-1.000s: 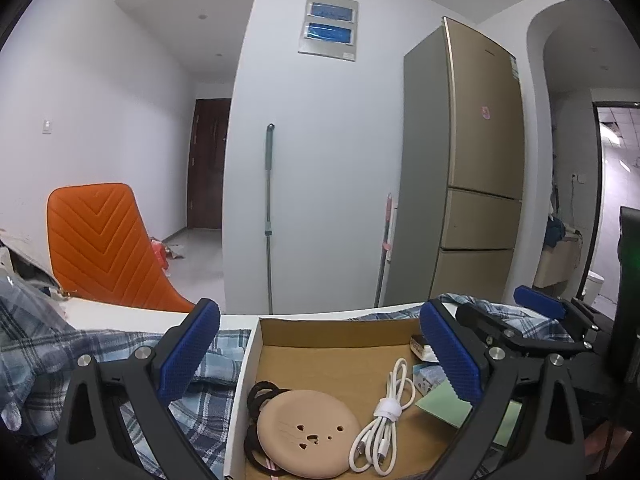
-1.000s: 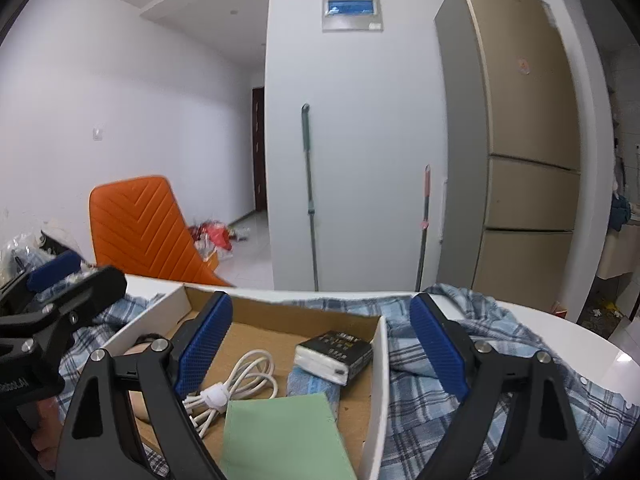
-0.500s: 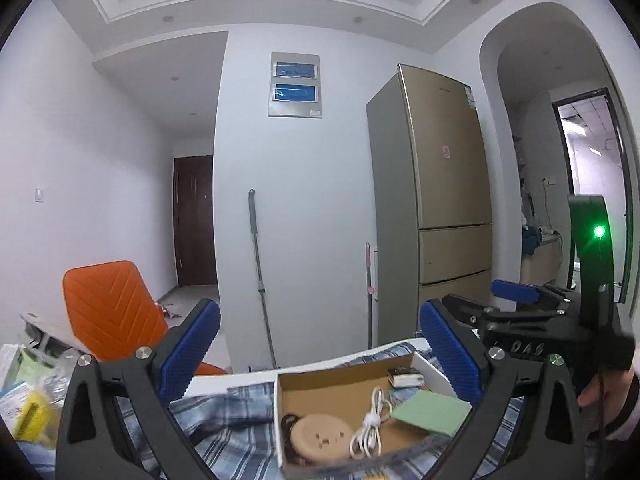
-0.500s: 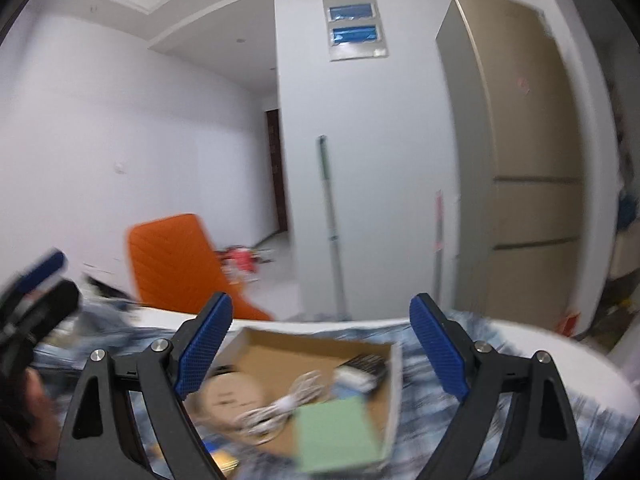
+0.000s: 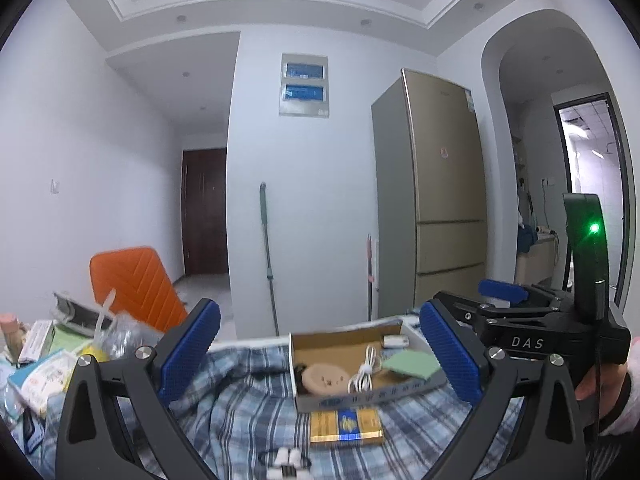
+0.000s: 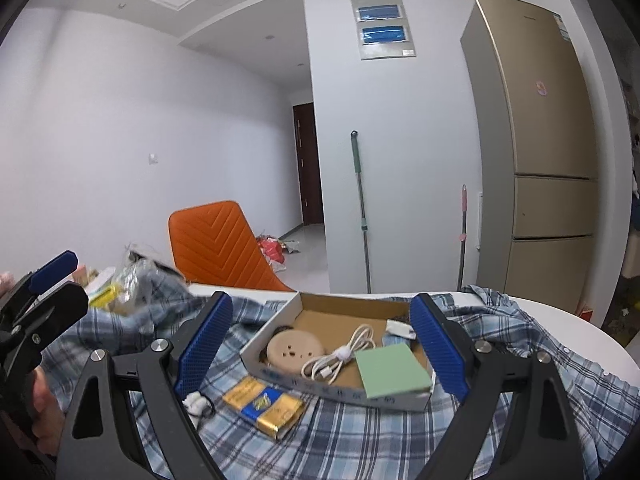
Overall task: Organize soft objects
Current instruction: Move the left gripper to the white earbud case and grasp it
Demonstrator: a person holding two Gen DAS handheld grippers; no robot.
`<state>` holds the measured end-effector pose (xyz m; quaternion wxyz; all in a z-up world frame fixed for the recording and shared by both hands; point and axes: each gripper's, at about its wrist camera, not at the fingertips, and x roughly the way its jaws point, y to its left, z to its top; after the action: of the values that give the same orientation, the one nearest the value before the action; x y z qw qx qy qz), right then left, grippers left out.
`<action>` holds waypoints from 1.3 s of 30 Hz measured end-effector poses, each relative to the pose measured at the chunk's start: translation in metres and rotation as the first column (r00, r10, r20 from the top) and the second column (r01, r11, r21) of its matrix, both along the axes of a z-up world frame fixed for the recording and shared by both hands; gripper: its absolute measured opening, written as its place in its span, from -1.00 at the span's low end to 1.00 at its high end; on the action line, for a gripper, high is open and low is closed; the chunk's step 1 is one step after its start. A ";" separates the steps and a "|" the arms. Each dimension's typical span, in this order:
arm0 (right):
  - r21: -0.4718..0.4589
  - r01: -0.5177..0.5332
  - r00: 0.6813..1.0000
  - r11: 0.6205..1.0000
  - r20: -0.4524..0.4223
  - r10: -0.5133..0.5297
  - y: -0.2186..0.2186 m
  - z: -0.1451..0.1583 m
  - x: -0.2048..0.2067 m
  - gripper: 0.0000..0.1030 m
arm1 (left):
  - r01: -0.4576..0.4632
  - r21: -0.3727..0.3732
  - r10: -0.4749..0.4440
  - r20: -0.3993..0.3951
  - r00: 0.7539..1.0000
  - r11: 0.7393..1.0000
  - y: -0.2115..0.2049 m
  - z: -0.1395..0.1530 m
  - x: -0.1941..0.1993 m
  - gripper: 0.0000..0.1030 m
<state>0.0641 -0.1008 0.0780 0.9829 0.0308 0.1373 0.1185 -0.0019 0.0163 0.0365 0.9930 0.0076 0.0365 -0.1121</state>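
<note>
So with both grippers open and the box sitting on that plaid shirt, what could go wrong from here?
1. The cardboard box rests on the plaid shirt; tugging the cloth could tip it and spill the white cable.
2. The gold packet and small white item lie loose on the shirt and may slide off.
3. The left gripper and right gripper sit close together and might collide.

Plaid cloth shirt [image 6: 400, 432]; matt cardboard box [image 6: 320, 304]; glossy, probably foil packet [image 6: 264, 404].

Box label [image 6: 340, 392] print blurred; earbuds [image 5: 286, 460] cut off.
</note>
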 end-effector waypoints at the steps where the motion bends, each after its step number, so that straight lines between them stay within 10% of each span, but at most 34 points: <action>1: -0.003 0.000 1.000 1.000 0.001 0.000 0.001 -0.004 -0.002 0.74 | -0.002 -0.003 0.002 -0.015 1.000 1.000 0.002 -0.004 0.001 0.97; 14: -0.045 -0.020 0.993 0.999 -0.115 0.015 0.007 -0.048 0.014 0.74 | -0.028 -0.031 0.020 -0.238 0.971 0.999 0.014 -0.045 0.040 0.97; 26: -0.102 -0.017 0.986 0.995 -0.169 -0.001 0.012 -0.055 0.020 0.74 | -0.021 -0.034 -0.005 -0.616 0.787 0.999 0.021 -0.090 0.103 0.53; 39: -0.128 -0.030 0.974 0.991 -0.226 0.001 0.015 -0.063 0.028 0.74 | -0.007 0.099 0.075 -0.707 0.704 0.995 0.002 -0.115 0.120 0.46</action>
<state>0.0925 -0.0855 0.0151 0.9600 -0.0214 0.2556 0.1127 0.1177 0.0180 -0.0788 0.9036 0.0073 0.4204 -0.0825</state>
